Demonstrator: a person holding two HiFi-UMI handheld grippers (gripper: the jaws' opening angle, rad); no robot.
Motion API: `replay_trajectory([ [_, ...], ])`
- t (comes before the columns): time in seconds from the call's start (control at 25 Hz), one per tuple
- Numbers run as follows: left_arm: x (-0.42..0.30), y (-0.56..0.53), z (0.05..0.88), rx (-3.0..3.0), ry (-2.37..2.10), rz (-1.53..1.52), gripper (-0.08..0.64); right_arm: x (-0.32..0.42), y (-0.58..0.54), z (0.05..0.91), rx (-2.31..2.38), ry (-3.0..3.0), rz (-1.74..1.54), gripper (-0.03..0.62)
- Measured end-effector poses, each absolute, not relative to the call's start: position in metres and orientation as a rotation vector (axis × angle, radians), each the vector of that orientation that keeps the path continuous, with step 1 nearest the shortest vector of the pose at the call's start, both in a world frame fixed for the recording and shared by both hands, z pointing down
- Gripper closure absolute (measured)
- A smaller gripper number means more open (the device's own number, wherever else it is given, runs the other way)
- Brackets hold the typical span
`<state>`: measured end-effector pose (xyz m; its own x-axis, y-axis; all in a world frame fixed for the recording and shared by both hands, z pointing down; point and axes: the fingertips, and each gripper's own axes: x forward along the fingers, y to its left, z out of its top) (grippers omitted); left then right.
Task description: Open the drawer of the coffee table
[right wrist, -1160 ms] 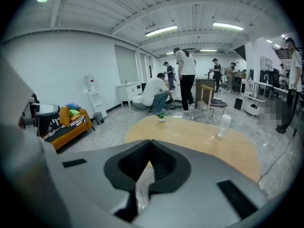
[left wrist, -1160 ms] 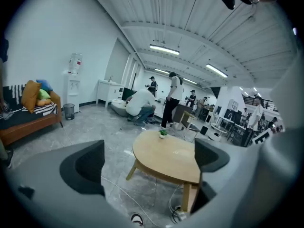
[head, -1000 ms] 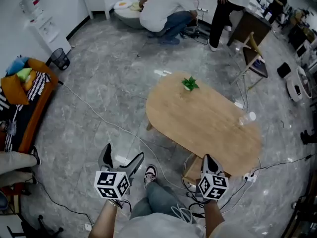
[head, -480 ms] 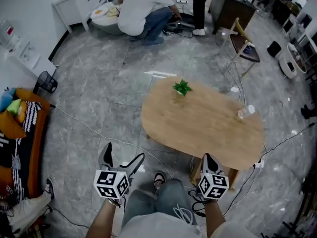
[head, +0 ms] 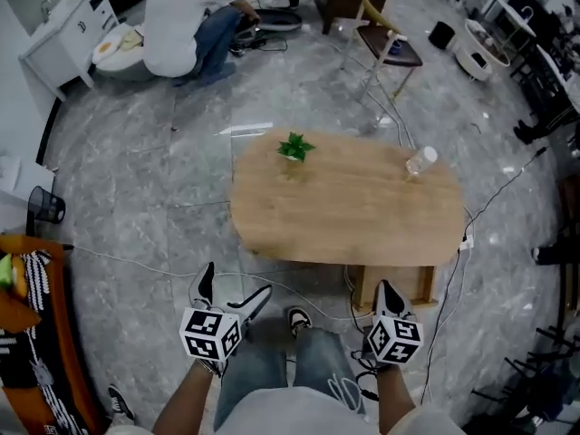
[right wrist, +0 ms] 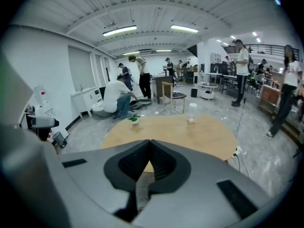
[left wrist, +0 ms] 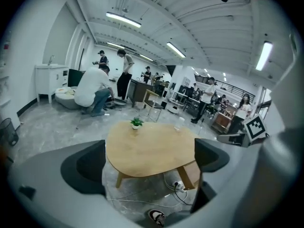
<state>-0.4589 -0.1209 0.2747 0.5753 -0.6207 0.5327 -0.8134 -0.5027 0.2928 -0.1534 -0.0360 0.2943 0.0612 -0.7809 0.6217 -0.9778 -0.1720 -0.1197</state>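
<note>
Two tools hang low over the person's knees, both short of the counter (head: 344, 208) and touching nothing. The left tool (head: 236, 284) has its jaws spread wide and empty; a shoe (head: 298, 318) sits on the floor just to its right, between the two tools. The right tool (head: 388, 288) has its jaws pressed together, with nothing in them. Just ahead of the right tool, a wooden box-like part (head: 419, 284) hangs under the counter's near edge; whether this is the drawer front cannot be told. Farther ahead on the oval top, a small potted plant (head: 294, 146) stands beyond the left tool and a clear bottle (head: 420, 160) beyond the right. Well beyond are a chair (head: 385, 43) and a crouching person (head: 186, 25).
</note>
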Motion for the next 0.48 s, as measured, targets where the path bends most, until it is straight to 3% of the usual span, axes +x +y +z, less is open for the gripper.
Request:
replay_trajectory([
  [0.48, -0.495, -0.138, 0.31, 2.465, -0.746, 0.709, -0.015, -0.223, 0.007, 0.31, 2.308, -1.519, 0.991, 0.592],
])
